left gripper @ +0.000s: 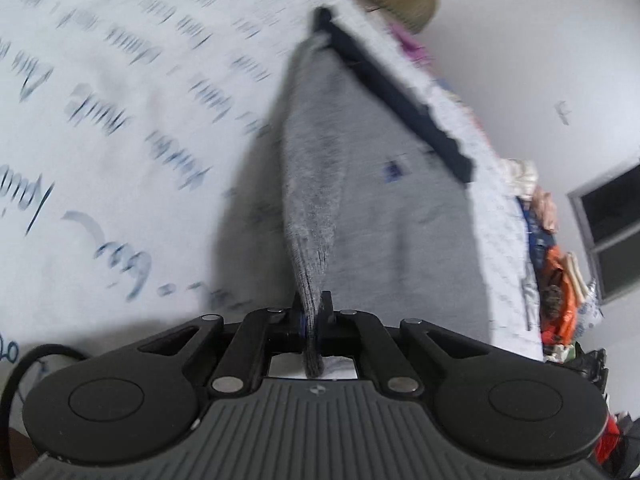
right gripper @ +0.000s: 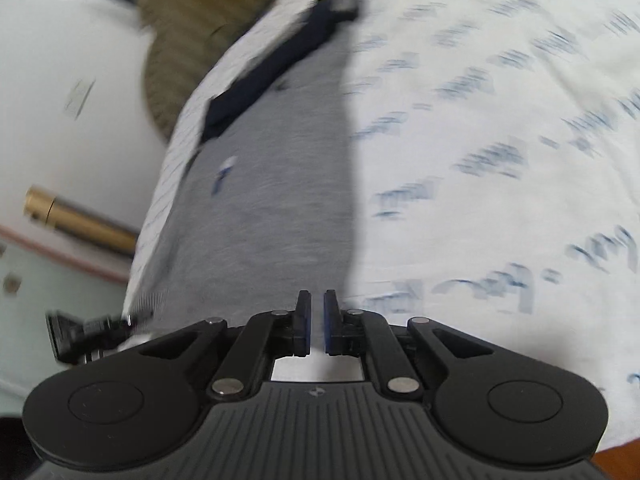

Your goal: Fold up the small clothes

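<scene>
A white sheet [left gripper: 120, 128] printed with blue lettering covers the surface and fills most of both views. On it lies the grey garment [left gripper: 392, 208], spread flat, with a dark navy band [left gripper: 396, 92] along its far edge; in the left wrist view it runs from the gripper up toward 1 o'clock, in the right wrist view [right gripper: 256, 208] from the gripper toward 11 o'clock, the band [right gripper: 272, 68] again at the far end. An olive cushion [right gripper: 188, 36] sits beyond the sheet at 11 o'clock. A pile of coloured clothes [left gripper: 556, 280] lies off the sheet's edge at 3 o'clock in the left view.

The left gripper [left gripper: 315, 312] is clenched on a raised fold of the grey garment, the cloth pinched between its pads. The right gripper [right gripper: 317, 312] is closed to a narrow slit at the garment's near edge; whether cloth is caught between its pads cannot be told.
</scene>
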`<action>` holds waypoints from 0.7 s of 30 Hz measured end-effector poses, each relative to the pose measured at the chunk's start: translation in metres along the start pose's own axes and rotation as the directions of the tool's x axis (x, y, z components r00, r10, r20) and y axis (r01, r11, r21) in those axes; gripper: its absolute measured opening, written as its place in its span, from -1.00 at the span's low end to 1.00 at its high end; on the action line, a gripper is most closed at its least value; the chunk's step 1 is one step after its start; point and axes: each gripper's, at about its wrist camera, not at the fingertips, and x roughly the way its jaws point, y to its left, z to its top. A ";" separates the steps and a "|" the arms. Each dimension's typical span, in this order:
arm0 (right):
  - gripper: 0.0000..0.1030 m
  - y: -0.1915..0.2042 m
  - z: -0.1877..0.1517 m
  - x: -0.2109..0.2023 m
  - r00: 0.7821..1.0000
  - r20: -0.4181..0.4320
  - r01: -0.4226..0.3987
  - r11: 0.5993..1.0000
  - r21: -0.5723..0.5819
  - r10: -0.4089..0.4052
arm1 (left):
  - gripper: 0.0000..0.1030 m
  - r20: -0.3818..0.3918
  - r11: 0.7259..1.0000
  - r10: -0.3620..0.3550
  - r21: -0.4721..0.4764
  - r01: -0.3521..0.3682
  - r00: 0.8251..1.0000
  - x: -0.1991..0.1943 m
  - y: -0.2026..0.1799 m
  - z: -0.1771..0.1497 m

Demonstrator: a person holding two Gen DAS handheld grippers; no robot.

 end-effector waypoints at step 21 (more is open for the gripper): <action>0.60 0.126 0.147 0.196 0.873 0.304 0.471 0.823 -0.318 -0.381 | 0.26 0.363 0.705 0.405 0.460 -0.540 0.839 0.192 -0.169 0.089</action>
